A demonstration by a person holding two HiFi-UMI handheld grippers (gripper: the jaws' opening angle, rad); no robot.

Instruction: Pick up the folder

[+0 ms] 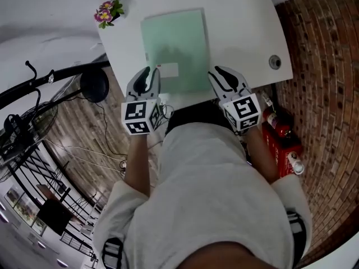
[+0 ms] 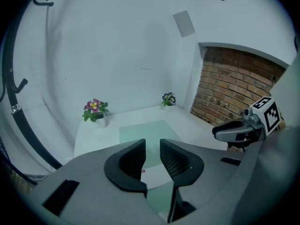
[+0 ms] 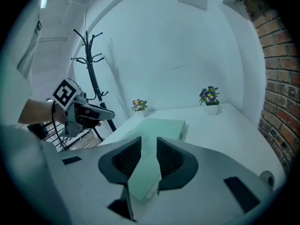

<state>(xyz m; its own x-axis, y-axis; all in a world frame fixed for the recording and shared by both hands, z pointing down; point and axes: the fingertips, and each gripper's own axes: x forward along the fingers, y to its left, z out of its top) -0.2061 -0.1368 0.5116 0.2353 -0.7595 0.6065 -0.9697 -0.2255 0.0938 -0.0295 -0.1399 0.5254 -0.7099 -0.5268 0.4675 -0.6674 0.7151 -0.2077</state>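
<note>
White table (image 1: 247,27), brick wall (image 1: 322,49) at right. Green folder (image 1: 175,49) lies flat, mid-table. Left gripper (image 1: 150,76) at its near-left edge, right gripper (image 1: 221,74) near-right corner; both jaws slightly apart, clamping nothing.

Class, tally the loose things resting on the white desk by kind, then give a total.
folder: 1
potted flowers: 2
total: 3
</note>
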